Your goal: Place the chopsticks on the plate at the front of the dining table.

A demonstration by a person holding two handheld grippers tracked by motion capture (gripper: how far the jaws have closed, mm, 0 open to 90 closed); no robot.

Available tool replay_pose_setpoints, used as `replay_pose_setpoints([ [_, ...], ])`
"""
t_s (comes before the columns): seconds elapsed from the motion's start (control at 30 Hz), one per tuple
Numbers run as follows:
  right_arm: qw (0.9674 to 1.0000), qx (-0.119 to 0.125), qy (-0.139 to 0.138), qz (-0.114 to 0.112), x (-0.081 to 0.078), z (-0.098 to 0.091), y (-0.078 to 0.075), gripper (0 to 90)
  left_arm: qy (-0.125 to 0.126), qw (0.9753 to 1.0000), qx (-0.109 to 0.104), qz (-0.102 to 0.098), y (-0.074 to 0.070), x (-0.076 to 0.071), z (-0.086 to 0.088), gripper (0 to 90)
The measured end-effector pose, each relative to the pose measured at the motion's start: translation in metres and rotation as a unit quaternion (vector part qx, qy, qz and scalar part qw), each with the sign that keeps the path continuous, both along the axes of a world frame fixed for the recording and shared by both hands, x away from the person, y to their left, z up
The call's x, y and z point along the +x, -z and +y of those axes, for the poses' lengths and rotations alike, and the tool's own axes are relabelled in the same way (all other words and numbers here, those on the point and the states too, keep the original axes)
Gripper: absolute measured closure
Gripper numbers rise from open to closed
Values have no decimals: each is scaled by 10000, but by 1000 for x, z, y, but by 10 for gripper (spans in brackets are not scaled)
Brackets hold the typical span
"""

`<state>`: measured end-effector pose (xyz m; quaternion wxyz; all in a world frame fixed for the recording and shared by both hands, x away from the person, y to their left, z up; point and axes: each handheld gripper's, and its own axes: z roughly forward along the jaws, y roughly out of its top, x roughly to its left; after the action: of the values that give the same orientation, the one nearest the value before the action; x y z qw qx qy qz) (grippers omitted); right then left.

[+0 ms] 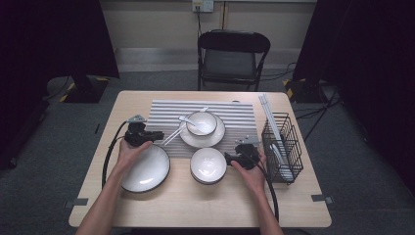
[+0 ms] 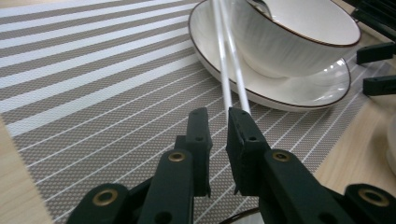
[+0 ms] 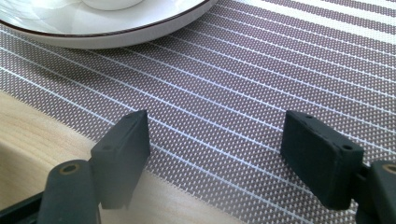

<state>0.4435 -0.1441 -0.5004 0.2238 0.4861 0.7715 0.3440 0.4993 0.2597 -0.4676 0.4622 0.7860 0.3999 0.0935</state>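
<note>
Two chopsticks [image 2: 232, 70] at left tongs [image 2: 217, 122] tip, jaws slightly parted, right tongs [image 3: 215, 140] released.

The bench [image 1: 195, 205] is pale wood with a smooth matt face. The striped placemat [image 2: 93, 93] is coarse woven mesh, dull grey and white. The bowl [image 2: 289, 37] and plate [image 2: 280, 91] look like glossy white ceramic with thin dark rims. The chopsticks [image 2: 229, 70] are smooth, shiny white. The left gripper [image 2: 219, 140] is matt black plastic with brass-coloured rivets. The rack [image 1: 281, 147] is black wire.
</note>
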Motion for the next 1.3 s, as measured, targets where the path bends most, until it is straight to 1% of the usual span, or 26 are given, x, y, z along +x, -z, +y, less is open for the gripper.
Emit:
replay_pose_setpoints([
  [0.03, 10000, -1, -3, -1, 0, 0, 0, 234, -109, 9999, 106, 7, 1, 1, 1, 786],
  [0.07, 10000, 0, -2, -1, 0, 0, 0, 234, -151, 9998, 129, 37, 2, 1, 1, 780],
  [0.1, 10000, 1, -2, 0, 0, 0, 0, 234, -158, 9998, 107, 55, 3, 2, 0, 780],
  [0.23, 10000, -1, -2, -1, 0, 0, 0, 234, -126, 9994, 330, 15, 4, 2, -3, 771],
  [0.27, 10000, 1, -3, 0, 0, 0, 0, 234, -144, 9994, 328, 6, 3, 2, -2, 766],
  [0.3, 10000, -2, -9, -8, 0, 0, 0, 234, -154, 9995, 281, 27, 3, 2, -2, 764],
  [0.37, 10000, -2, -9, -9, 0, 0, 0, 234, -126, 9994, 325, 43, 5, 2, -3, 759],
  [0.4, 10000, -2, -8, -10, 0, 0, 0, 234, -75, 9994, 332, 82, 6, 3, -3, 759],
  [0.5, 10000, 2, -1, 0, 0, 0, 0, 234, -102, 9993, 333, 109, 7, 3, -4, 764],
  [0.57, 10000, 0, -1, -1, 0, 0, 0, 234, -48, 9994, 305, 158, 9, 3, -7, 748],
  [0.67, 10000, -4, -6, -10, 0, 0, 0, 234, -27, 9992, 355, 163, 10, 3, -10, 731],
  [0.7, 10000, -1, -1, -2, 0, 0, 0, 234, -4, 9994, 311, 181, 10, 3, -11, 731],
  [0.77, 10000, -1, -1, -2, 0, 0, 0, 235, 33, 9992, 351, 178, 10, 3, -12, 727],
  [0.8, 10000, 5, -4, -4, 0, 0, 0, 235, 80, 9992, 305, 236, 10, 2, -13, 720],
  [0.83, 10000, -8, -5, -12, 0, 0, 0, 235, 124, 9991, 348, 225, 8, 0, -13, 715],
  [0.9, 10000, -2, 2, -2, 0, 0, 0, 235, 133, 9990, 383, 213, 7, -2, -13, 712],
  [0.97, 10000, 0, 5, 1, 0, 0, 0, 235, 101, 9988, 423, 223, 8, -2, -11, 691],
  [1.07, 10000, -5, 2, 0, 0, 0, 0, 235, 72, 9989, 389, 239, 8, -2, -10, 677],
  [1.1, 10000, 3, 0, 0, 0, 0, 0, 236, 67, 9990, 395, 190, 7, -2, -11, 658],
  [1.17, 10000, 4, 1, -2, 0, 0, 0, 235, 73, 9989, 425, 172, 6, -2, -11, 646],
  [1.2, 10000, 3, -1, -1, 0, 0, 0, 235, 48, 9984, 548, 123, 6, -3, -12, 640],
  [1.23, 10000, 5, 0, -1, 0, 0, 0, 235, 46, 9987, 482, 147, 7, -3, -11, 640],
  [1.27, 10000, -2, 5, 1, 0, 0, 0, 235, -35, 9986, 507, 132, 7, -3, -10, 640],
  [1.3, 10000, 4, 2, -1, 0, 0, 0, 235, -35, 9986, 507, 132, 7, -3, -10, 640],
])
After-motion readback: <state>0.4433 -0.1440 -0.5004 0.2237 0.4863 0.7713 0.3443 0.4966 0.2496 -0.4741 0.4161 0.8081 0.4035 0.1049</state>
